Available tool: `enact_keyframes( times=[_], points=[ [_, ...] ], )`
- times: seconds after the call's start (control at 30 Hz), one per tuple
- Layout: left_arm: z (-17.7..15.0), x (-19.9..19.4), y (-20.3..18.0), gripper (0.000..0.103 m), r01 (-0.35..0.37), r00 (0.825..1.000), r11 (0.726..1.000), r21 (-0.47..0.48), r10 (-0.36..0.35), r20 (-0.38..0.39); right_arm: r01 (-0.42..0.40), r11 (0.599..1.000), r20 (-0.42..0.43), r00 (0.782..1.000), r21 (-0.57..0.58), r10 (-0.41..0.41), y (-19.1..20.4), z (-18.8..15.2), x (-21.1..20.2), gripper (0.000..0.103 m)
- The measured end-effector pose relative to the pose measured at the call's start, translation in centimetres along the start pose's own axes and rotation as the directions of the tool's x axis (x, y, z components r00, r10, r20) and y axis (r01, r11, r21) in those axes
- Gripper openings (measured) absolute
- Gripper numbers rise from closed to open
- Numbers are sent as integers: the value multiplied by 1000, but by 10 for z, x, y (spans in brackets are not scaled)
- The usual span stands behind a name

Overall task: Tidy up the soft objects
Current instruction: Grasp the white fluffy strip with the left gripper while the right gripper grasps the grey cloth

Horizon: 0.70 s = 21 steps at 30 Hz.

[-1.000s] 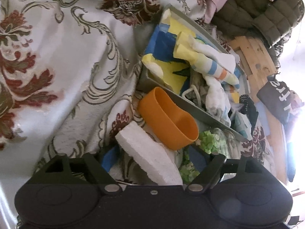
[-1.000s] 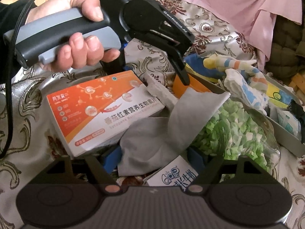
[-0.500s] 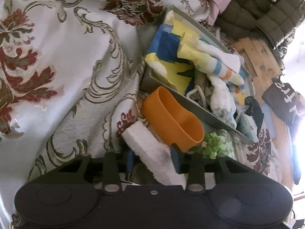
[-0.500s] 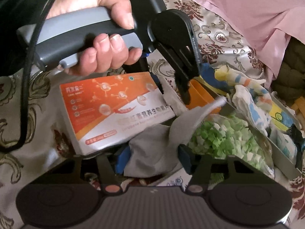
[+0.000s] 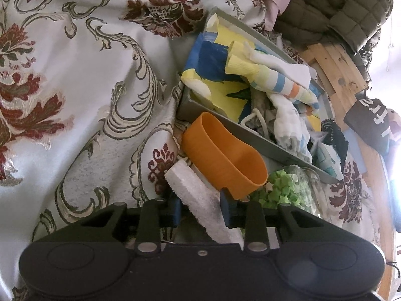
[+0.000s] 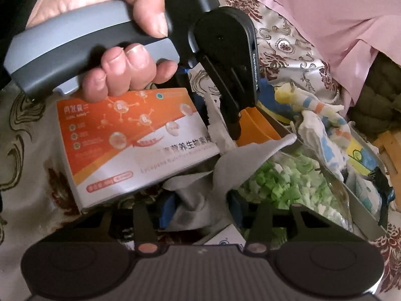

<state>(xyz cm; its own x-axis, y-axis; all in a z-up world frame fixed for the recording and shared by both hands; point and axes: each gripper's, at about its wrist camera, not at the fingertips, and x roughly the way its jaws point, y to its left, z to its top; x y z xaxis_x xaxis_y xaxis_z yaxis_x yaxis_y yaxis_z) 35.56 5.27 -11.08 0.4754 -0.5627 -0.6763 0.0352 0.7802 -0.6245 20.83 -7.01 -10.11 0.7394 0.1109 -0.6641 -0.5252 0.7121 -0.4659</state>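
In the left wrist view my left gripper [image 5: 200, 209] has a white foam block [image 5: 190, 188] between its blue pads; the jaws are closing and the pads press its sides. The block lies against an orange cup [image 5: 225, 155] on the patterned bedcover. In the right wrist view my right gripper [image 6: 200, 208] has a bunched grey cloth [image 6: 240, 158] between its pads, jaws closing on it. A grey tray [image 5: 250, 138] behind the cup holds a striped sock [image 5: 270, 75] and other cloths. A hand [image 6: 112, 57] grips the left gripper's handle above.
An orange-and-white box [image 6: 125, 138] lies left of the grey cloth. A clear bag of green foam bits [image 6: 288, 180] sits right of it, against the tray wall [image 6: 363, 200]. Pink fabric [image 6: 325, 12] and an olive quilted jacket [image 5: 338, 12] lie beyond.
Both pairs of jaws have narrowed from wide open: the left onto the white foam block, the right onto the grey cloth, which has bunched up. The left gripper looms closer in the right view.
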Motion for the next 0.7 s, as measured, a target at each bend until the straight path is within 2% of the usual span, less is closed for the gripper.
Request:
enact_keyframes(
  times=[0.2, 0.5, 0.57, 0.7],
  points=[
    [-2, -1, 0, 27, 20, 1000, 1000, -16, -20, 12, -6, 1000, 25, 1000, -3, 6, 3, -3, -3, 27],
    [-3, 1, -2, 29, 25, 1000, 1000, 8, -25, 11, -13, 999, 29, 1000, 35, 11, 3, -5, -2, 26],
    [-3, 1, -2, 27, 22, 1000, 1000, 9, -22, 13, -18, 999, 40, 999, 48, 16, 1, -6, -4, 19],
    [-3, 0, 1, 24, 33, 999, 999, -21, -33, 13, -25, 997, 69, 997, 69, 20, -1, -8, -10, 15]
  ],
)
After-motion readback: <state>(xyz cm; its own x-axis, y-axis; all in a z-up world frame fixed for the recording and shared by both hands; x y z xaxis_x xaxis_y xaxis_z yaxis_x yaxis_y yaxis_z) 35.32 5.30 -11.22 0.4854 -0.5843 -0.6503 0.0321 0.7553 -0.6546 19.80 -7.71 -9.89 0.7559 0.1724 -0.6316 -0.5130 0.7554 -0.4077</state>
